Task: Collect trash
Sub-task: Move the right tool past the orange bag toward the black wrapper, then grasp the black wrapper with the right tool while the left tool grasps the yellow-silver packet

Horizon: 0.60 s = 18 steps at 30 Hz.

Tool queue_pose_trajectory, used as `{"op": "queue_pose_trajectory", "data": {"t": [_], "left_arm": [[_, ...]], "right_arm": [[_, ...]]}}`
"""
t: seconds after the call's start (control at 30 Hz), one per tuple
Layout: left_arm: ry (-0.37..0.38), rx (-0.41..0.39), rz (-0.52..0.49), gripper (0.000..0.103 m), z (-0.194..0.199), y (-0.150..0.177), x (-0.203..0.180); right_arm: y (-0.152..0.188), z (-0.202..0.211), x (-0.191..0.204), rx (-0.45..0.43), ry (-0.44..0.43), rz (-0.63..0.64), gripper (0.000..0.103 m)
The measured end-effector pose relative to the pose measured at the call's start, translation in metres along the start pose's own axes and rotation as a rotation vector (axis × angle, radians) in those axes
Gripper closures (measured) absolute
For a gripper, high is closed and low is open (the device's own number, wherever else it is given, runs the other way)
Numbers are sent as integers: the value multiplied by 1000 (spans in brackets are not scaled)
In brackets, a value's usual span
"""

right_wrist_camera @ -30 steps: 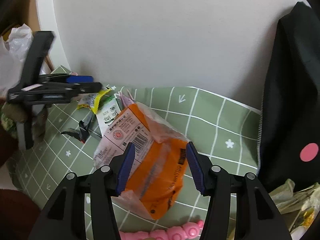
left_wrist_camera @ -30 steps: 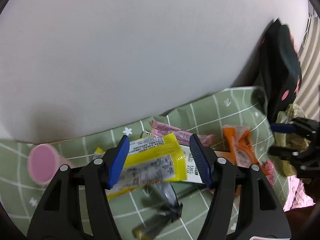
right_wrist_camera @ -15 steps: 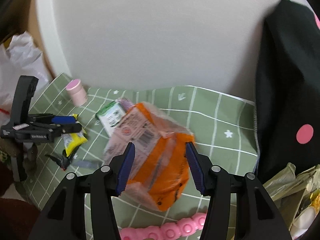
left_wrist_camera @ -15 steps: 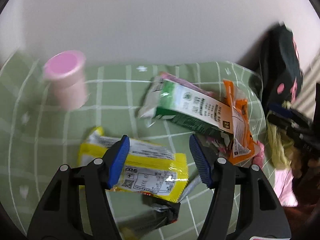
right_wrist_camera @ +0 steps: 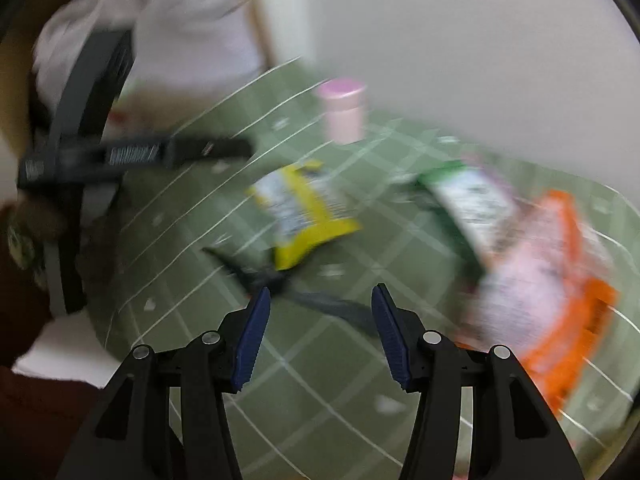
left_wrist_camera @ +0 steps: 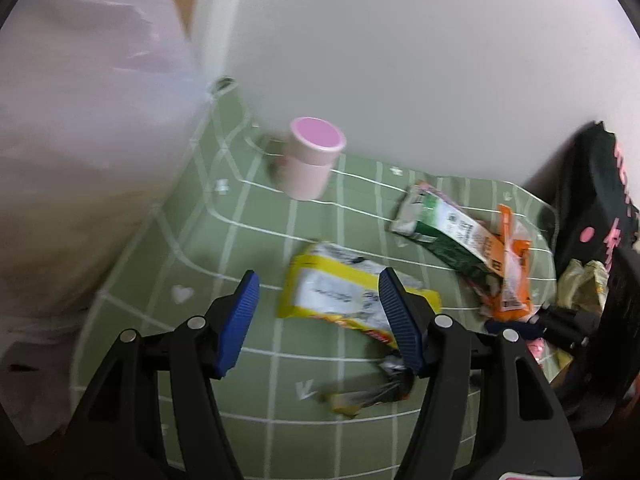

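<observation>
Wrappers lie on a green checked cloth (left_wrist_camera: 256, 240). A yellow wrapper (left_wrist_camera: 340, 296) lies just ahead of my left gripper (left_wrist_camera: 318, 312), partly behind its right finger; it also shows in the right wrist view (right_wrist_camera: 304, 208). A green-and-white packet (left_wrist_camera: 448, 224) and an orange wrapper (left_wrist_camera: 514, 272) lie further right. A dark crumpled wrapper (left_wrist_camera: 376, 388) lies near. My left gripper is open and empty. My right gripper (right_wrist_camera: 320, 332) is open and empty above a dark wrapper (right_wrist_camera: 312, 296); the orange wrapper (right_wrist_camera: 560, 292) lies to its right. The right view is blurred.
A pink lidded cup (left_wrist_camera: 312, 160) stands at the back near the white wall. A white plastic bag (left_wrist_camera: 80, 140) fills the left side. A black bag with pink dots (left_wrist_camera: 592, 208) stands at the right. The left gripper shows in the right view (right_wrist_camera: 132, 152).
Both views have swung left. The white bag has come into the left view. The orange wrapper has slid from between the right fingers to their right. The yellow wrapper lies further ahead of the left gripper.
</observation>
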<state>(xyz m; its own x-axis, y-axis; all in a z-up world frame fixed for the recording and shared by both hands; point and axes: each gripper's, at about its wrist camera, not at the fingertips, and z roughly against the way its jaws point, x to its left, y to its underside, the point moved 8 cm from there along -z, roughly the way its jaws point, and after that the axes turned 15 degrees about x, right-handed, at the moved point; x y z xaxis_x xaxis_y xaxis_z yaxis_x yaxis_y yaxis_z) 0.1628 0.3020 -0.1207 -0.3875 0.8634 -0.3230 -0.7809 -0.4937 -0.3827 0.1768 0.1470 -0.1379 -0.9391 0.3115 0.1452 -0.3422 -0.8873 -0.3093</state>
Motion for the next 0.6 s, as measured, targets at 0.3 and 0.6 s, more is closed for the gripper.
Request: {"op": "queue_pose_trajectory", "data": {"t": [0.3, 0.6], "left_arm": [[-63, 10, 30, 44, 7, 11, 20], [-65, 34, -4, 44, 2, 19, 12]], "right_arm": [[-15, -38, 3, 31, -62, -125, 60], [6, -22, -20, 55, 171, -86, 60]]}}
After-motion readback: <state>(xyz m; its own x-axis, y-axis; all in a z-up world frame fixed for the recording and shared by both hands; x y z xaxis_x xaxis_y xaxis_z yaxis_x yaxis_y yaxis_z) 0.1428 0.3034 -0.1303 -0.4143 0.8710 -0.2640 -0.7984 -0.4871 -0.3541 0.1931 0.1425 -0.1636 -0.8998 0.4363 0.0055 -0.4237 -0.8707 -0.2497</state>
